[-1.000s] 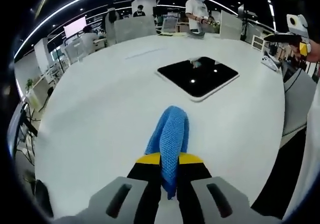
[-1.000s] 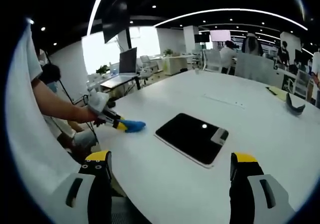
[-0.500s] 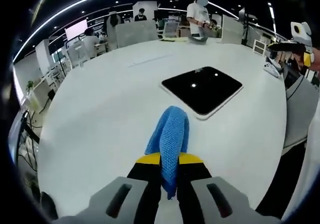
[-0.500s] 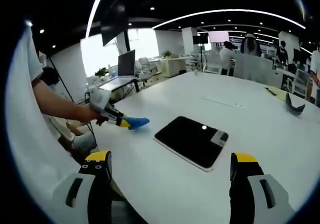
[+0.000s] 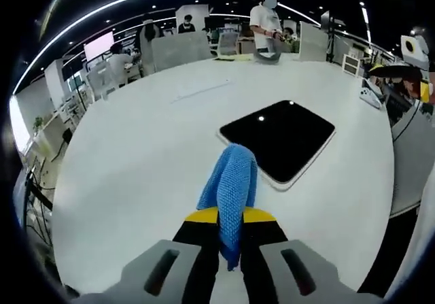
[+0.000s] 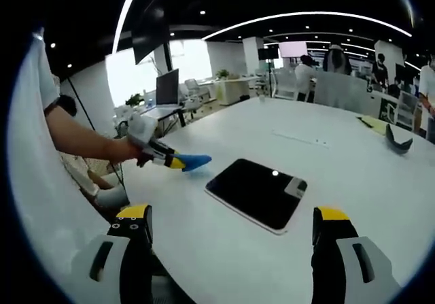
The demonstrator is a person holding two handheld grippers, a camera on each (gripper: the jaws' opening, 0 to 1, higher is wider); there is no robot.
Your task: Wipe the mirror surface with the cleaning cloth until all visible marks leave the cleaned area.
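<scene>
In the left gripper view the left gripper point(image 5: 230, 232) pinches a blue cloth point(image 5: 231, 192) between its jaws, the cloth standing up at 12 o'clock. Just beyond it, toward 1 o'clock, the dark mirror point(image 5: 280, 136) lies flat on the white table point(image 5: 129, 161). In the right gripper view the right gripper point(image 6: 231, 239) has its jaws spread wide with nothing between them.

Bright ceiling strips glare on the mirror point(image 5: 280, 139); edges bend, background perhaps slightly blurred.
</scene>
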